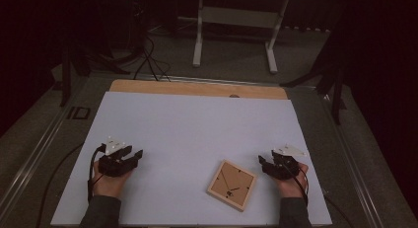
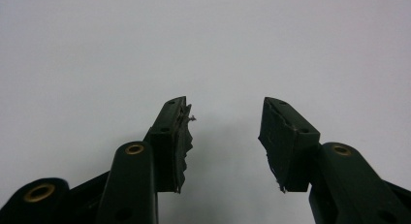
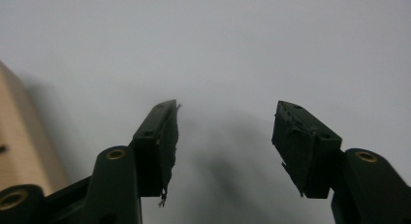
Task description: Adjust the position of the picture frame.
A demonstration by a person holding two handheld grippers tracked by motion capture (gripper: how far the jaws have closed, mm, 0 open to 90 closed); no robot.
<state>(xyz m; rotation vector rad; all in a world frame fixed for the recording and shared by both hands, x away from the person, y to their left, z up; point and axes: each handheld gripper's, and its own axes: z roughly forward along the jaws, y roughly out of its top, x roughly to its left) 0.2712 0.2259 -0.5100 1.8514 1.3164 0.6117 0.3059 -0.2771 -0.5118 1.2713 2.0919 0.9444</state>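
Both grippers gaping, empty — left gripper [image 1: 137,154] well apart from clock [image 1: 231,184], right gripper [image 1: 262,162] near it. My worry: flat clock lies flush on table [image 1: 197,124] — jaws may skid it away.

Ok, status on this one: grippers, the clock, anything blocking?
Left gripper open, empty. Right gripper open, empty, just right of the wooden square clock. Clock flat on the white board, untouched. Nothing in the way.

The high view is dim, its corners sinking into black; the white sheet [image 1: 197,139] is the brightest part. Both gripper views are soft, with blurred grey shadows under the jaws
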